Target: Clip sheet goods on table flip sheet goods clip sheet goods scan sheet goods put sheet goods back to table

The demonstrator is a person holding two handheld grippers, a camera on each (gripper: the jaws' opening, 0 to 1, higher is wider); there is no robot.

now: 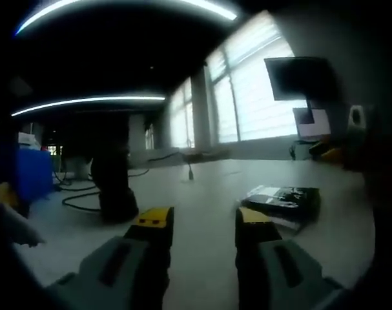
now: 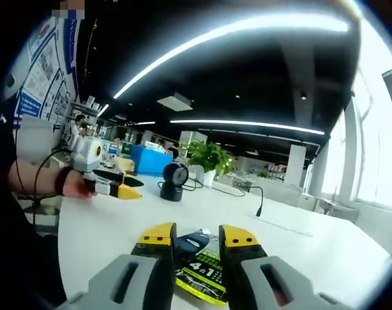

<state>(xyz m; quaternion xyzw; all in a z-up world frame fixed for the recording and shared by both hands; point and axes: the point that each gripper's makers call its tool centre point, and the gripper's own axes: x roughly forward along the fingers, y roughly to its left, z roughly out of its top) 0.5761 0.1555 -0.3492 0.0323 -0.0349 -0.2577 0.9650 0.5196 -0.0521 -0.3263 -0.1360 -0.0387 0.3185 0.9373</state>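
Observation:
The sheet goods (image 2: 199, 263) are a flat black pack with yellow-green print, lying on the white table (image 2: 105, 226). My right gripper (image 2: 197, 237) hangs just over its near end with its yellow-tipped jaws apart on either side of it, open. In the left gripper view the same pack (image 1: 283, 201) lies to the right of my left gripper (image 1: 203, 219), which is open and holds nothing. A hand holds that left gripper (image 2: 126, 191) low over the table at the far left of the right gripper view.
A black stand scanner (image 1: 115, 188) stands on the table (image 1: 202, 187) left of the left jaws, the same scanner (image 2: 174, 178) with cables trailing behind it. A blue box (image 1: 31, 173), a potted plant (image 2: 208, 158) and a monitor (image 1: 299, 77) stand around the table's edges.

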